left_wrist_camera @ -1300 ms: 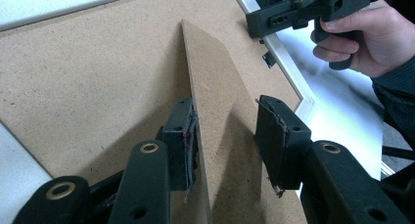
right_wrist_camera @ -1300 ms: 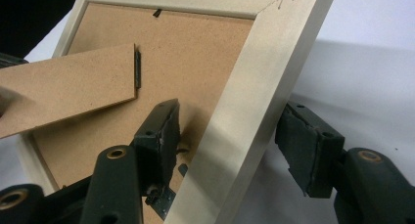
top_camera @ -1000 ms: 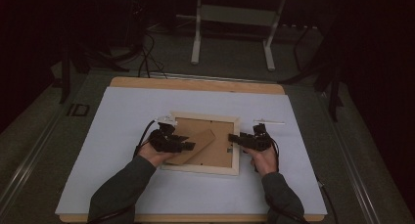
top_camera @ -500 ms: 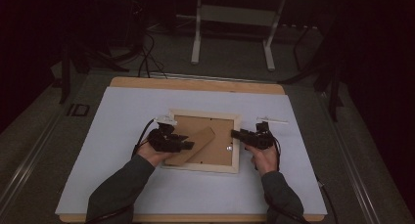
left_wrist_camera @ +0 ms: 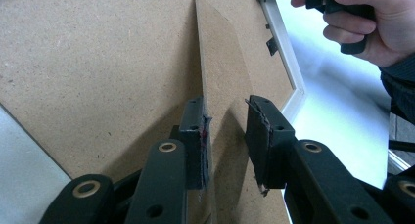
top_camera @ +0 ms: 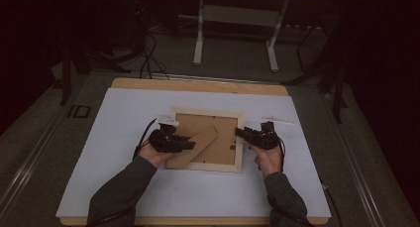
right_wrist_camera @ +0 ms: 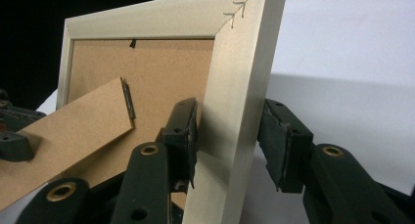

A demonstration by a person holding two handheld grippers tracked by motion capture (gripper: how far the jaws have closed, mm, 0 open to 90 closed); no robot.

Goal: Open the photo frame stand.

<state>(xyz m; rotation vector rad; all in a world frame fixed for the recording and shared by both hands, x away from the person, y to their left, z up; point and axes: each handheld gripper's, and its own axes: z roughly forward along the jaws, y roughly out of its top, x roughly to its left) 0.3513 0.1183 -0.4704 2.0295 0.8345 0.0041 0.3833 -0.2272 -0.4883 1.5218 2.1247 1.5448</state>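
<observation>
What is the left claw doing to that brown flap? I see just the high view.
Observer: The left claw has just been closing with the flap between its jaws; one pad touches the flap, the other stands apart.
Operator: And the right claw?
Observer: The right claw has also just been closing, astride the frame's side bar, with a gap at the outer pad.
Operator: Any small detail I miss?
Observer: Metal staples bridge the frame's corner joint.
</observation>
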